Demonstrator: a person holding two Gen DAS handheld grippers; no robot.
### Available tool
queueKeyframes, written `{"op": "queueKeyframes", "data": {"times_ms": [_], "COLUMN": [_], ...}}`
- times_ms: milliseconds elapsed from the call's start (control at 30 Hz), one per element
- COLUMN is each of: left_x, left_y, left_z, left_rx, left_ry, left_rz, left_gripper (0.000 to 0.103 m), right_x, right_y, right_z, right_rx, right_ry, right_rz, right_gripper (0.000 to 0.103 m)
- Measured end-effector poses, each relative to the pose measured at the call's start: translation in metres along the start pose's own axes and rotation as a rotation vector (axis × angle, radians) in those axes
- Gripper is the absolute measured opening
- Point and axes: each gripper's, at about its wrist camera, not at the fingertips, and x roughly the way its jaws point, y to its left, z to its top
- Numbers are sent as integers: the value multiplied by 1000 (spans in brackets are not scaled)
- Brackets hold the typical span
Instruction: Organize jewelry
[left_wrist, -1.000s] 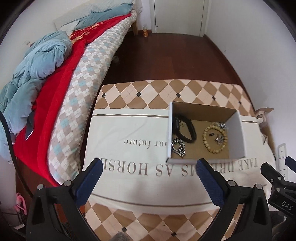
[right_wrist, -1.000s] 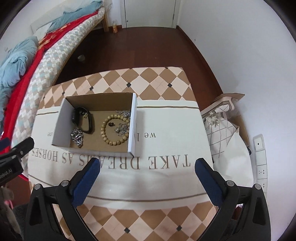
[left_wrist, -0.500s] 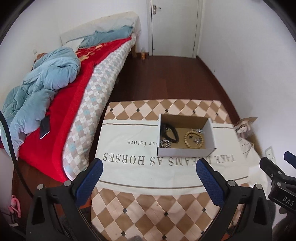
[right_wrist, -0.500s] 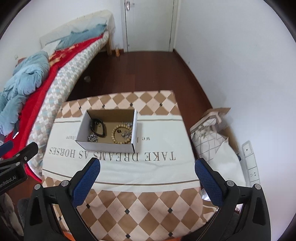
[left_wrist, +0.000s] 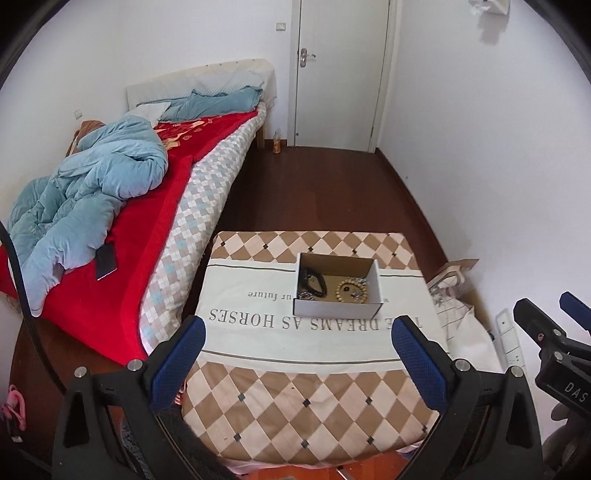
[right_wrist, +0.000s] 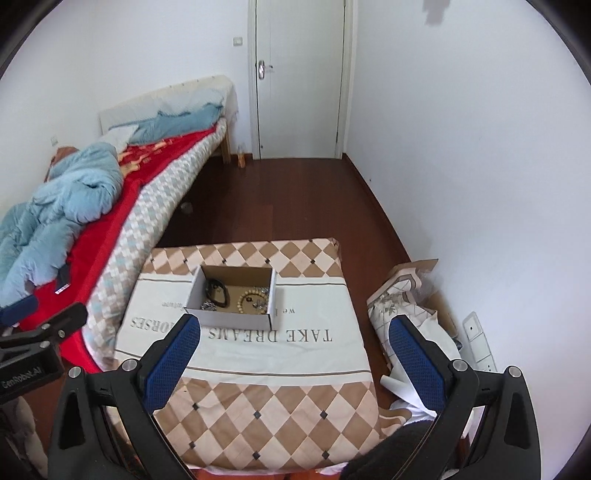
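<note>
A white cardboard box (left_wrist: 336, 308) (right_wrist: 229, 316) sits on the cloth-covered table (left_wrist: 310, 387) (right_wrist: 266, 391). Inside lie a black band (left_wrist: 314, 282) (right_wrist: 218, 291), a wooden bead bracelet (left_wrist: 349, 291) (right_wrist: 245, 301) and silver chain pieces (left_wrist: 306, 295) (right_wrist: 208, 305). My left gripper (left_wrist: 295, 343) is open and empty, held high and well back from the box. My right gripper (right_wrist: 293, 341) is open and empty, also high and back from the box.
A bed (left_wrist: 155, 206) with a red cover and blue quilt runs along the left. Dark wood floor (left_wrist: 317, 192) leads to a white door (left_wrist: 340, 74). Bags and cardboard (right_wrist: 410, 306) lie at the right wall by the table. A phone (left_wrist: 106, 261) lies on the bed.
Both grippers have pulled up and back from the box, so it looks much smaller and more of the room shows. Both stayed open and empty.
</note>
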Motion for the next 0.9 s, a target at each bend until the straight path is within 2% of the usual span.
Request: {"op": "queueKeyframes", "data": {"times_ms": [200, 400, 667, 900], "left_x": [-32, -44, -31, -4], "left_y": [-1, -3, -3, -5], "left_z": [0, -2, 1, 12], "left_rx": [-1, 3, -8, 1], "left_ry": [-50, -64, -54, -46], "left_rz": [-18, -24, 30, 72], "left_gripper": [103, 103, 103, 103], "right_x": [-37, -56, -45, -11], "right_y": [1, 8, 5, 2], "right_z": [-4, -10, -7, 6], "right_rx": [-1, -17, -12, 16], "right_ry": [-34, -43, -41, -29], "right_rz": [18, 27, 21, 10], "right_gripper": [103, 103, 103, 103]}}
